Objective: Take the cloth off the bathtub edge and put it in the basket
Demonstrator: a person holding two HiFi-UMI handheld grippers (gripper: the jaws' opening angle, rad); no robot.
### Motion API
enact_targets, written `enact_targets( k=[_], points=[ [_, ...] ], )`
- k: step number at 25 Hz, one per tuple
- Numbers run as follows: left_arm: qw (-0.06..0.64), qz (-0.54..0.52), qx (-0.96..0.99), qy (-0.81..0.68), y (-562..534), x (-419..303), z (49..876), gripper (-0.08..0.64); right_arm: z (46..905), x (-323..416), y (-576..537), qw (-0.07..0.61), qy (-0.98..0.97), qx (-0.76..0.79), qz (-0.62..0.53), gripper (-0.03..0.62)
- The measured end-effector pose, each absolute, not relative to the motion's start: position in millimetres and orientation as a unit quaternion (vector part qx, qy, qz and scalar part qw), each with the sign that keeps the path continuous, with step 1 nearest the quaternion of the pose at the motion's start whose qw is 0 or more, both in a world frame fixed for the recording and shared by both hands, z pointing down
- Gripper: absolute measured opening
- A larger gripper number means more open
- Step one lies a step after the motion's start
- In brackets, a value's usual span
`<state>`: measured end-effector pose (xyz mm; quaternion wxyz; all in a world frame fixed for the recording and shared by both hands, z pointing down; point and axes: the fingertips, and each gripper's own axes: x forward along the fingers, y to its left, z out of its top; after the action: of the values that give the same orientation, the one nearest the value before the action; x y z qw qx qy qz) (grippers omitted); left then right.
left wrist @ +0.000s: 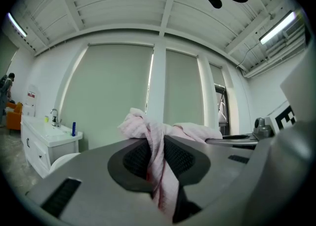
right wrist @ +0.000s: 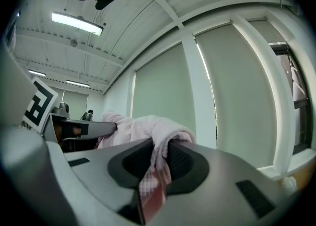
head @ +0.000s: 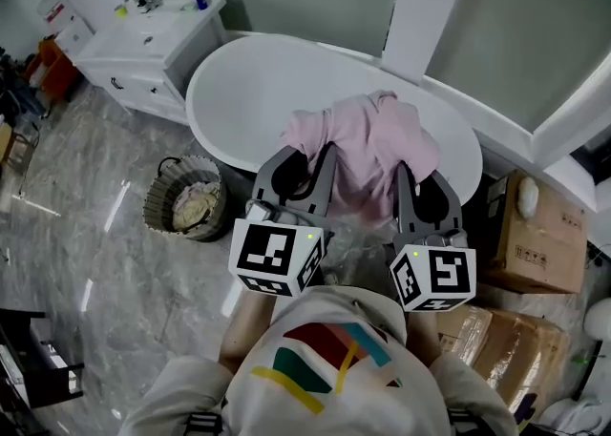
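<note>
**Pink cloth gripped at both ends over the tub**

The cloth is bunched and runs crosswise. Its long axis goes from the left tongs to the right tongs, and its bulk is heaped just ahead of their tips, over the near rim of the bathtub. Each pair of tongs is clenched on one end of the cloth: a fold passes between the jaws and its loose end hangs down behind them. Both tongs point level, side by side. The basket stands on the floor, well out to the left of the left tongs.
</note>
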<state>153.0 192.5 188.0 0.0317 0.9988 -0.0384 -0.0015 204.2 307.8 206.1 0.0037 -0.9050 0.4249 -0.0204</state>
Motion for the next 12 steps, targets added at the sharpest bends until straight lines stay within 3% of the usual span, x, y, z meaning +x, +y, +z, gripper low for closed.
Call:
enact_targets(
  k=[12],
  points=[
    [0.052,0.002,0.992,-0.112,147,122,202,0.089,212,187,256,-0.009,0.503,-0.864,-0.016,0.083]
  ],
)
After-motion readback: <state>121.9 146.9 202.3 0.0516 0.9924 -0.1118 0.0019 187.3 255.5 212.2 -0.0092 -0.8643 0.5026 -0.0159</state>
